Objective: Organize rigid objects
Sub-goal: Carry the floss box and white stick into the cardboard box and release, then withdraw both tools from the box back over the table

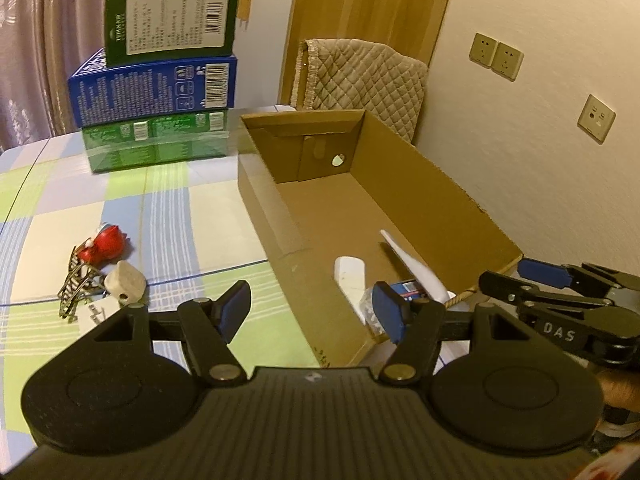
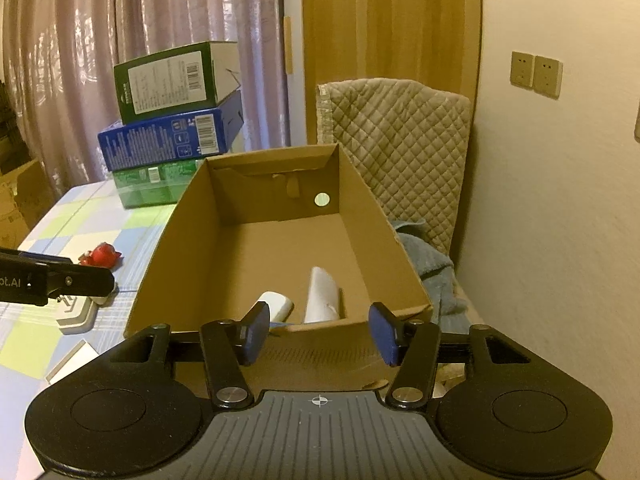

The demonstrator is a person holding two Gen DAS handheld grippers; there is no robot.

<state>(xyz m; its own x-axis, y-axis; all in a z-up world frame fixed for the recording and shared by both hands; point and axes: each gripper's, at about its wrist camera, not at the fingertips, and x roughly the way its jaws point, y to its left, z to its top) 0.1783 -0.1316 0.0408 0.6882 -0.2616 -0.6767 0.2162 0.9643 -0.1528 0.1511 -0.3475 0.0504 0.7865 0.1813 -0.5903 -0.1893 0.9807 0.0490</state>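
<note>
Two white objects lie inside the cardboard box.

Open brown cardboard box on checked tablecloth, white oblong piece and white tapered piece lying inside, red toy, pale block, metal rack left of it

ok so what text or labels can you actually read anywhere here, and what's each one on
"DAS": on the right hand-held gripper, left wrist view.
"ot.AI", cut off at the frame edge: on the left hand-held gripper, right wrist view.
Dark green box, blue box, light green box: barcodes and fine print, too small to read.
</note>
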